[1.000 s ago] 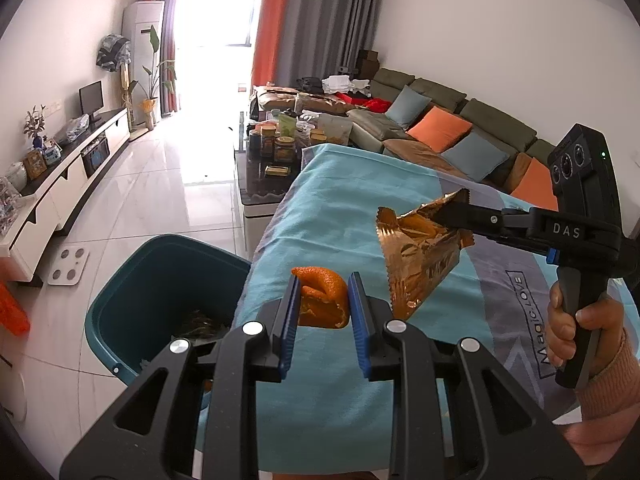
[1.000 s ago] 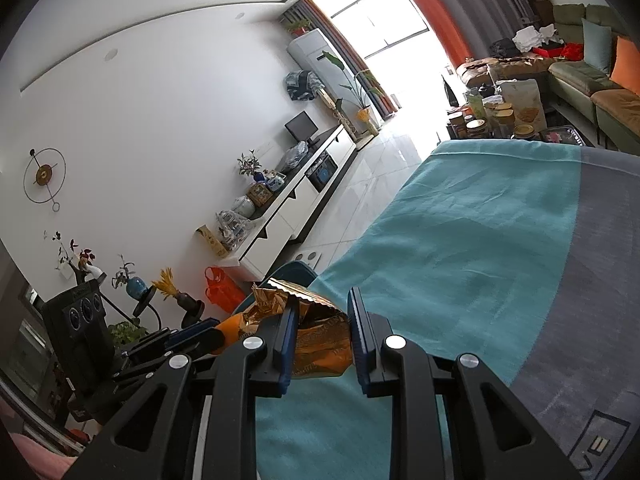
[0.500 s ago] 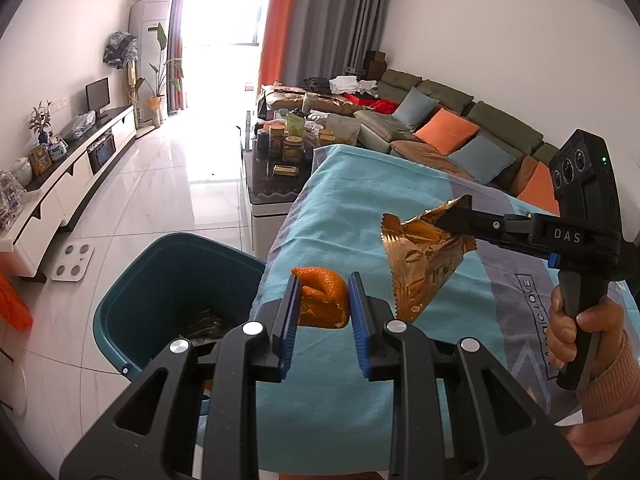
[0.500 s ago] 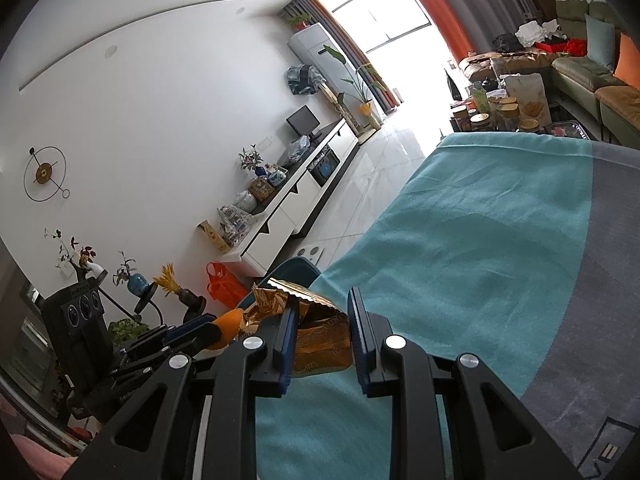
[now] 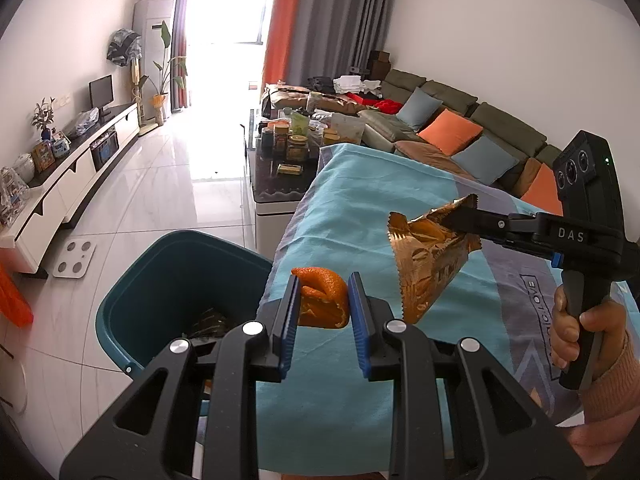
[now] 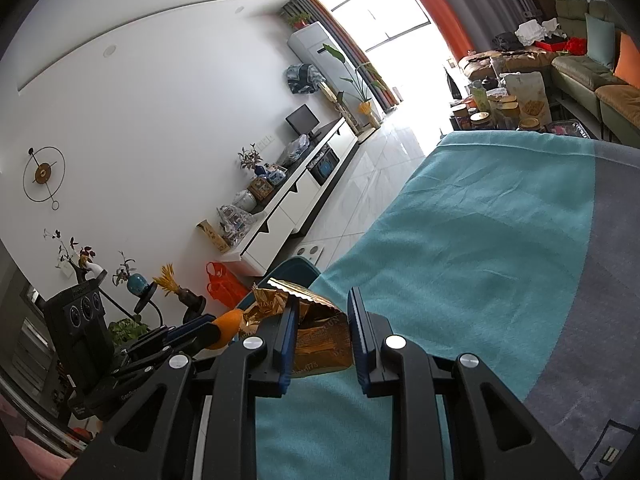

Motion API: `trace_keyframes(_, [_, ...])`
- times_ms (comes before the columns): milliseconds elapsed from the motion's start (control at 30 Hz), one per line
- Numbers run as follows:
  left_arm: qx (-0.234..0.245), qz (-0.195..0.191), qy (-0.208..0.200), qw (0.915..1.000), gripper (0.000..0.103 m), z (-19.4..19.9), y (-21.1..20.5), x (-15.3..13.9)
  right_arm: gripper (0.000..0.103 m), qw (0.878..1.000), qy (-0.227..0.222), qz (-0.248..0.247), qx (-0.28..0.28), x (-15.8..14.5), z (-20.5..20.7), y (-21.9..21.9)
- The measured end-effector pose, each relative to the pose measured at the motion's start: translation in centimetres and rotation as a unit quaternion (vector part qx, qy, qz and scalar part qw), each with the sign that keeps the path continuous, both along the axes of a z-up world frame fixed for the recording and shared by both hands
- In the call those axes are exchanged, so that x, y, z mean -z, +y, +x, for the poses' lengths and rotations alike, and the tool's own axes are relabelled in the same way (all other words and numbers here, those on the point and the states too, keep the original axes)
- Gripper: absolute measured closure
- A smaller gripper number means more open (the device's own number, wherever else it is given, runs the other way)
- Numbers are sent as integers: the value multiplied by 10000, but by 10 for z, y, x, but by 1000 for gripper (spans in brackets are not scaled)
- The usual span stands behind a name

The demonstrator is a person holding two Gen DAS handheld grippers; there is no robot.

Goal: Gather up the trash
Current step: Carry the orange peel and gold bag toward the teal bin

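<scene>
Orange peel point(image 5: 322, 300) clamped in my left gripper point(image 5: 322, 312) over cloth edge | foil wrapper point(image 5: 430, 258) pinched in my right gripper point(image 6: 320, 336), hanging point-down | bin point(image 5: 132, 300) lay lower left (left hand nearer, I judged)

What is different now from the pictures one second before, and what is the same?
Little changed. In the left wrist view the teal bin now lies further right, nearer the orange peel. Nothing was taken or released: the left gripper still clamps the peel, and the right gripper still clamps the gold wrapper above the teal cloth.
</scene>
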State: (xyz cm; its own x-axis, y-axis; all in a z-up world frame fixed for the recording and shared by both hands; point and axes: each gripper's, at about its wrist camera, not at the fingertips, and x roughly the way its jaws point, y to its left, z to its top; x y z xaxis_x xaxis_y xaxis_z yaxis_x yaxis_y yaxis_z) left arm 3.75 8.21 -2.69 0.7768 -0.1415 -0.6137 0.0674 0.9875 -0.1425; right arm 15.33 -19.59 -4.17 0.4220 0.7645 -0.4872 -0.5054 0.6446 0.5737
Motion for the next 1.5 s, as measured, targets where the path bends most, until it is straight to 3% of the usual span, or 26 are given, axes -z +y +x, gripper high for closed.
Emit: trace_keyframes(1500, [-513, -65, 32, 9987, 78, -2, 35, 1, 80, 9990, -56, -162, -424, -2, 9, 46])
